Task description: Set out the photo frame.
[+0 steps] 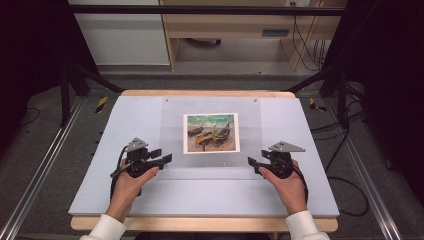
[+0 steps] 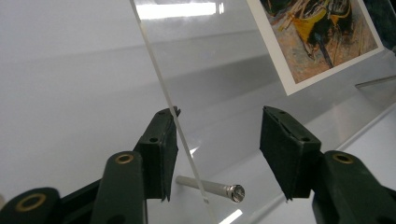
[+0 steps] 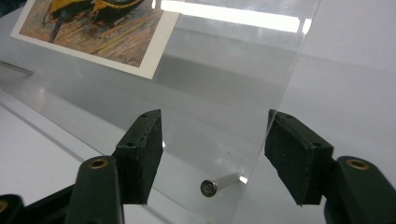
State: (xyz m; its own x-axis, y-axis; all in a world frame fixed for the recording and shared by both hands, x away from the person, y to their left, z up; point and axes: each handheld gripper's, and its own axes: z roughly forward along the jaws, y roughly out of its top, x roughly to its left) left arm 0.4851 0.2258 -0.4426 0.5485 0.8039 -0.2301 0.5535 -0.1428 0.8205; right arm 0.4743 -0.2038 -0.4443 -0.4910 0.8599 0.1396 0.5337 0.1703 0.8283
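High view had your left gripper [image 1: 161, 159] at eight o'clock and right gripper [image 1: 253, 162] at four o'clock of the acrylic sheet [image 1: 210, 107], jaws apart, straddling its corners.

No readable text, labels, brands or numbers anywhere. The picture card [image 1: 211, 132] under the clear acrylic sheet [image 1: 175, 125] shows a painting of boats, no caption or lettering legible on its white border. Yellow-black hazard tape marks [image 1: 101, 104] on the floor carry stripes, no writing. Jaw pads and screw heads are unmarked in both gripper views.
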